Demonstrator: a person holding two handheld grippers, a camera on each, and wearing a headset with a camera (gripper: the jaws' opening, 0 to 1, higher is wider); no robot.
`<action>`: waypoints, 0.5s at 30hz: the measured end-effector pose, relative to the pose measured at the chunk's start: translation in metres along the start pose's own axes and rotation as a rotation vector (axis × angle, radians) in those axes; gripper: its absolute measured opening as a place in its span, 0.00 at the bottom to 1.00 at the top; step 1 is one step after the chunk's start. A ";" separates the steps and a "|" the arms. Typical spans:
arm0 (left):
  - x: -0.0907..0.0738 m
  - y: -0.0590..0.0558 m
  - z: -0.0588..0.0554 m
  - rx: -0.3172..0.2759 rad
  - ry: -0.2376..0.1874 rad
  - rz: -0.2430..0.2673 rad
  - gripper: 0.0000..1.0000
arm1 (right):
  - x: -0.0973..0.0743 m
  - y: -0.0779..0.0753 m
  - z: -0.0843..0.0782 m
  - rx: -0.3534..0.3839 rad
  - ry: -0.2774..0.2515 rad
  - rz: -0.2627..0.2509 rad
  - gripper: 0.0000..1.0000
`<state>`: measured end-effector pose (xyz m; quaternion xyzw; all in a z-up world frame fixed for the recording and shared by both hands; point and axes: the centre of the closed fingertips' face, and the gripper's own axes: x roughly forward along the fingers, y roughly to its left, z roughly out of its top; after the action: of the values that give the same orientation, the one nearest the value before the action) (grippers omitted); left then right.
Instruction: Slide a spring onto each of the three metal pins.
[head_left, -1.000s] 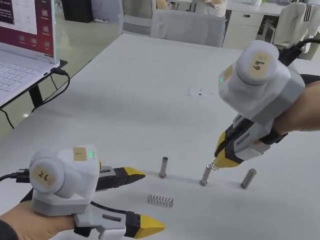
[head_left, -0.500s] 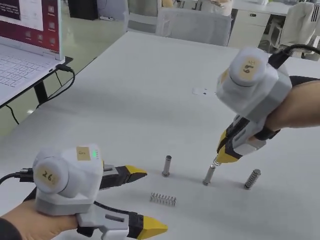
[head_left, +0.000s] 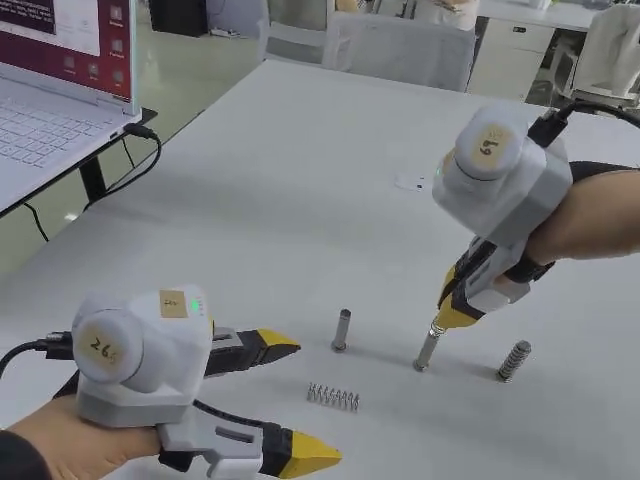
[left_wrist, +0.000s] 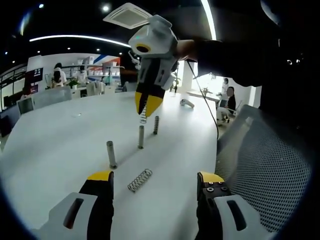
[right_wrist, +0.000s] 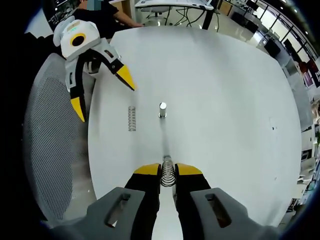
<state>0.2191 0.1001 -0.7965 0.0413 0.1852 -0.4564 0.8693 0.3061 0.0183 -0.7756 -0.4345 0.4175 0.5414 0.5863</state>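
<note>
While the right claw (head_left: 441, 322) clenches a spring (right_wrist: 168, 175) over the middle pin (head_left: 427, 350), the left claw (left_wrist: 155, 177) gapes at eight o'clock.

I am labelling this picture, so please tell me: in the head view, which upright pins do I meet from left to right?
Bare pin, middle pin under the right gripper, pin carrying a spring. The loose spring lies in front of the bare pin, so I leave it out.

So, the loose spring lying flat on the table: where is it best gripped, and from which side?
I would grip the spring at its middle, jaws across the coils, coming down from above: it lies flat, with free table on both long sides. The open left gripper is nearest.
</note>
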 end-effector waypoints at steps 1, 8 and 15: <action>0.000 0.000 0.000 0.000 0.000 0.001 0.63 | 0.001 0.000 0.000 0.000 0.001 0.001 0.09; -0.001 0.001 0.000 -0.003 -0.001 0.004 0.63 | 0.005 -0.001 -0.001 -0.001 0.011 0.006 0.09; -0.001 0.001 -0.001 -0.006 0.000 0.003 0.62 | 0.009 -0.005 -0.004 -0.001 0.021 0.010 0.09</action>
<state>0.2190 0.1019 -0.7971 0.0388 0.1867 -0.4546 0.8700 0.3115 0.0172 -0.7854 -0.4383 0.4256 0.5400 0.5790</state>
